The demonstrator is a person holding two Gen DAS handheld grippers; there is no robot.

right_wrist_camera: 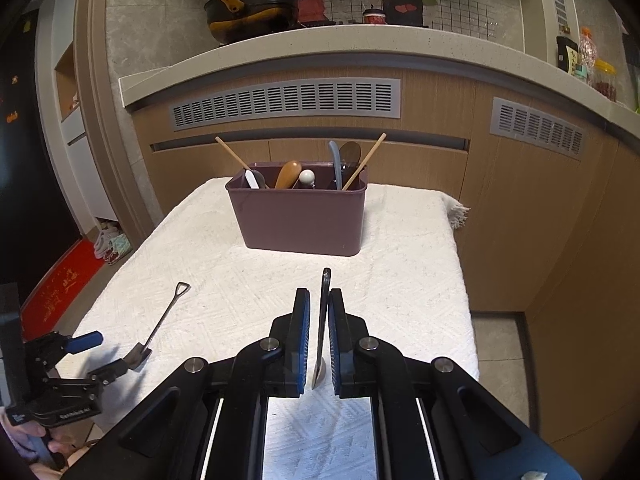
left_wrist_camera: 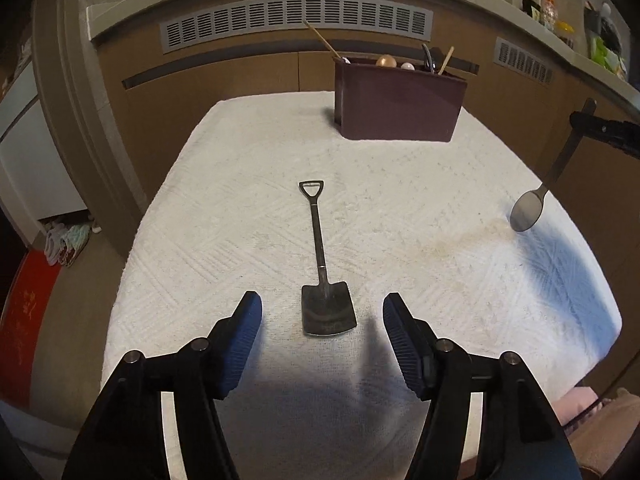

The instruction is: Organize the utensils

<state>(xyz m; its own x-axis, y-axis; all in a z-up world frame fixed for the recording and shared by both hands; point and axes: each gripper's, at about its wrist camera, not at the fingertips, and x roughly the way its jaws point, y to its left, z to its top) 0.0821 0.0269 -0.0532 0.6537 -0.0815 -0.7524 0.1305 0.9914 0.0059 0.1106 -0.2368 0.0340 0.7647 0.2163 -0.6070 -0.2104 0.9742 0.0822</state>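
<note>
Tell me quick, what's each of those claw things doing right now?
Left gripper: open, holding nothing, its jaws either side of the small shovel spoon on the white cloth.
Right gripper: shut on a metal spoon.

Each claw is built from matte black linkage arms joined by round silver pivot pins. On the left claw [left_wrist_camera: 322, 316], the fingers [left_wrist_camera: 245, 336] are faced with blue ribbed pads set in black backing. The same blue ribbed pads on black plates are carried by the right claw [right_wrist_camera: 319, 300], behind whose pads pale rails are seen. Small white lettering is printed on the left claw's black body.
</note>
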